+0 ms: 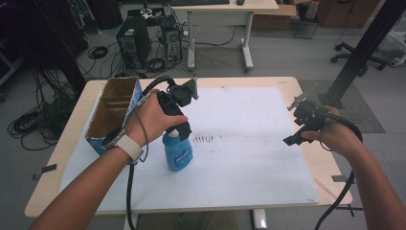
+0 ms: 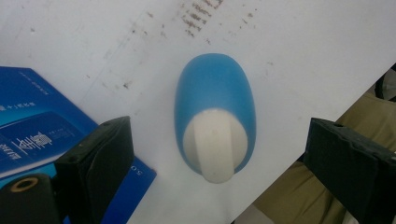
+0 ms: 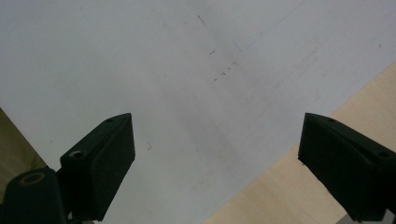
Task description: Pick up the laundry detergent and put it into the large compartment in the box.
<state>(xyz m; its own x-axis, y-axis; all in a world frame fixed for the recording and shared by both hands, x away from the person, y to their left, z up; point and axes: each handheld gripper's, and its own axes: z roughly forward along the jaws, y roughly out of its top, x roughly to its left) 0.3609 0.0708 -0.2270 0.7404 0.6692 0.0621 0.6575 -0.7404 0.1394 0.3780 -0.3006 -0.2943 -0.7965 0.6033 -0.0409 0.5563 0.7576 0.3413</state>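
Right now my left gripper hangs straight above the blue plastic bottle with the white cap, its jaws spread wide to either side of the cap and touching nothing. That bottle stands upright on the white sheet covering the wooden table, just beside the open blue cardboard box. My right gripper hovers over the sheet's right edge, jaws equally wide apart and empty.

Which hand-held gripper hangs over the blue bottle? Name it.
The left hand-held gripper: its open jaws straddle the blue bottle; the right hand-held gripper faces bare white mat.
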